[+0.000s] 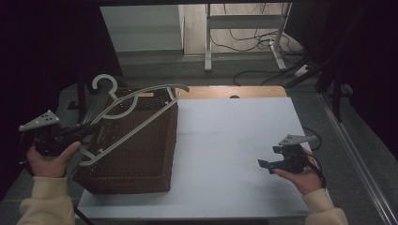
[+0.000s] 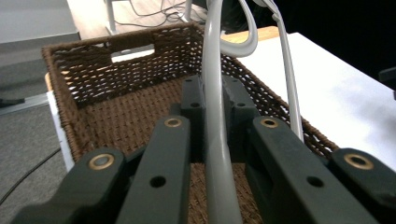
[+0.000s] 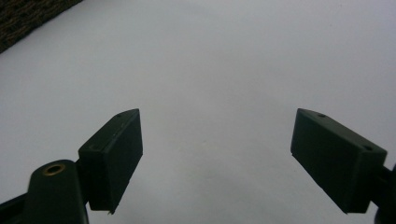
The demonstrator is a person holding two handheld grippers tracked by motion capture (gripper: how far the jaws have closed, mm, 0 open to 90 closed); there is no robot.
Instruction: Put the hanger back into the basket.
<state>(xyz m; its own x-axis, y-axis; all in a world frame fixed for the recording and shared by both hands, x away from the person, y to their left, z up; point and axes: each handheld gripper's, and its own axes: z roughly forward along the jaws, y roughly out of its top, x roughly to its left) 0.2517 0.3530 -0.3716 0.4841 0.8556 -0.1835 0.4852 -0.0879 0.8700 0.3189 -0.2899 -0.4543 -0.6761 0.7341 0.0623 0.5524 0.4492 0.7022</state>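
A lab-like workroom: loose cables [image 1: 244,44] on the floor, a metal stand [image 1: 244,28], dark curtains [image 1: 42,47].

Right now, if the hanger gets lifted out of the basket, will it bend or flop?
Probably not: the hanger looks like moulded plastic and holds its shape while propped across the basket. It seems light, since the left tool holds it by one thin bar. Gripped near one end, it may swing or twist.

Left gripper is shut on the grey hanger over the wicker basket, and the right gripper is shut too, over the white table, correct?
Not quite: the right gripper is open, fingers wide apart over the white table, as the right gripper view shows. The left gripper does clamp the grey hanger over the wicker basket.
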